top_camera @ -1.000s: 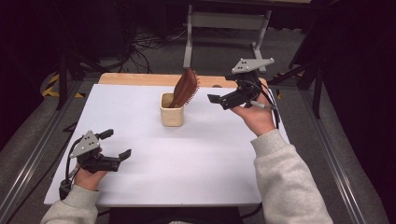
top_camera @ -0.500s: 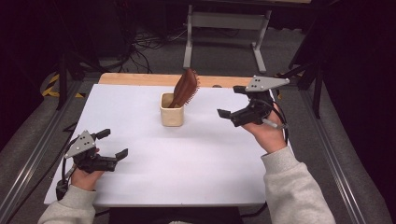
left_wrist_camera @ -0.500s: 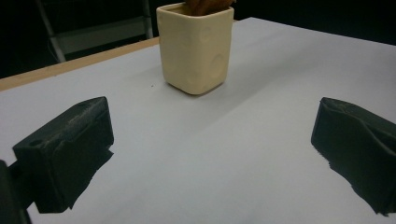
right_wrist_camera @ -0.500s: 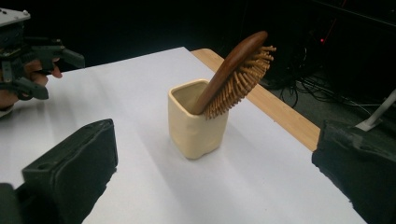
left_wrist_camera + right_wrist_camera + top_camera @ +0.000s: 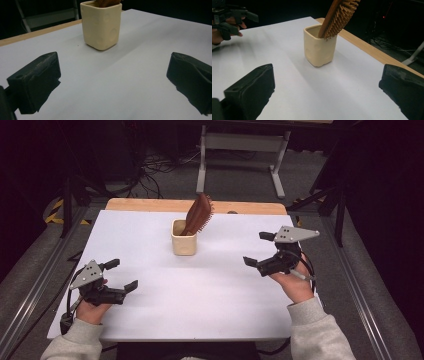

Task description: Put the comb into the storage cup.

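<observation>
One cream cup (image 5: 183,238) with one wooden hairbrush (image 5: 199,214) leaning in it sits near the table's (image 5: 210,295) far edge. Left gripper (image 5: 121,275) and right gripper (image 5: 258,249), jaws spread and empty, have loads of bare table around.

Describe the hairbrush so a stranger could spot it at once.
Start at the white table and find the cream cup toward its far edge. The brown wooden hairbrush stands in that cup, leaning, bristled head upward; nothing else rises out of the cup.

hairbrush (image 5: 107,2) cut off by top edge, handle hidden inside cup (image 5: 101,23) — bristles unseen
</observation>
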### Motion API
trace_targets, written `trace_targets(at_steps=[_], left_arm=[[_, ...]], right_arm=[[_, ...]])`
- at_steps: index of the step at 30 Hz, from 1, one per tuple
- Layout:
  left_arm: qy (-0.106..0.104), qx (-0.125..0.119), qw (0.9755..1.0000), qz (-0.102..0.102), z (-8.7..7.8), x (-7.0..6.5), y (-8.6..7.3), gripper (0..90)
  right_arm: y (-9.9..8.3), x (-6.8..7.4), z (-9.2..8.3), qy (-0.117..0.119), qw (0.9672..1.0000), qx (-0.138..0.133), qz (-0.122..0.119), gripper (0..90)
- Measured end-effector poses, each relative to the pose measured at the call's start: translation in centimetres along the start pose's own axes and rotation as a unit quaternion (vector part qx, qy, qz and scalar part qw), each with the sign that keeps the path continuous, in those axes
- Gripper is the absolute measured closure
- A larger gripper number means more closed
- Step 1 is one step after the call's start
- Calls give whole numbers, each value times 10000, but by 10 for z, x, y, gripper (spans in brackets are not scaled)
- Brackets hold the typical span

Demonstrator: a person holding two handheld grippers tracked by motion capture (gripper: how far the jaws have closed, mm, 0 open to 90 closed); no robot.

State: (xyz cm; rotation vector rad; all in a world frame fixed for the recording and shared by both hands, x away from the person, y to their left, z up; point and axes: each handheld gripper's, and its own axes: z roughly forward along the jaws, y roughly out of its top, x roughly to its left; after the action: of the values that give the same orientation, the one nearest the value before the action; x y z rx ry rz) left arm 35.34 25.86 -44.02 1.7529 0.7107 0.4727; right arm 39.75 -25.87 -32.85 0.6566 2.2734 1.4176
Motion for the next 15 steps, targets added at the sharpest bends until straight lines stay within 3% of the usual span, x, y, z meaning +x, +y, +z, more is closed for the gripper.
trace_targets(at_steps=[7, 14, 15], left_arm=[[-38, -1, 10000, -25, -1, 0, -3, 2], [-32, -14, 10000, -57, -3, 2, -3, 2], [-15, -31, 10000, -69, -4, 3, -4, 2]], right_arm=[[-45, 0, -5, 39, 9993, -255, 261, 1], [-78, 2, -4, 36, 9989, -321, 336, 1], [-89, 2, -3, 51, 9985, -356, 417, 1]])
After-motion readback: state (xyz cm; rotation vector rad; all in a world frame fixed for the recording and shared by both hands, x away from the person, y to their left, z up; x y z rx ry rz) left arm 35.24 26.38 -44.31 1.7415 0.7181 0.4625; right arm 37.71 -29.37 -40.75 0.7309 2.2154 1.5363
